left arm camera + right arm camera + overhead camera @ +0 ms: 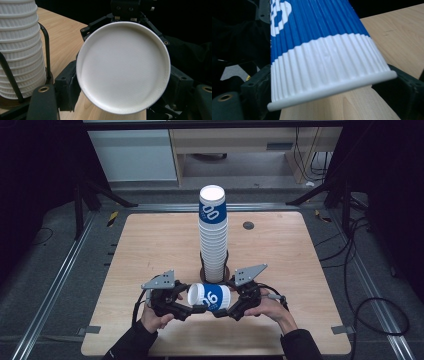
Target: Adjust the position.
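A blue and white ribbed paper cup [211, 296] hangs level just above the table, between the two grippers. Its white base [122, 65] faces my left gripper [197, 301], whose pads sit against both sides of the base. Its rolled rim [332, 93] lies between the pads of my right gripper [225, 303], touching both. Behind the cup, a tall stack of upturned cups [213, 237] stands in a black wire holder [46, 47] at the middle of the table.
The wooden table [150, 245] has a small dark round plug [248, 225] at the back right. A person's hands [272, 307] hold the grippers near the front edge. Cables [370, 310] and metal rails [55, 285] lie on the dark floor around the table.
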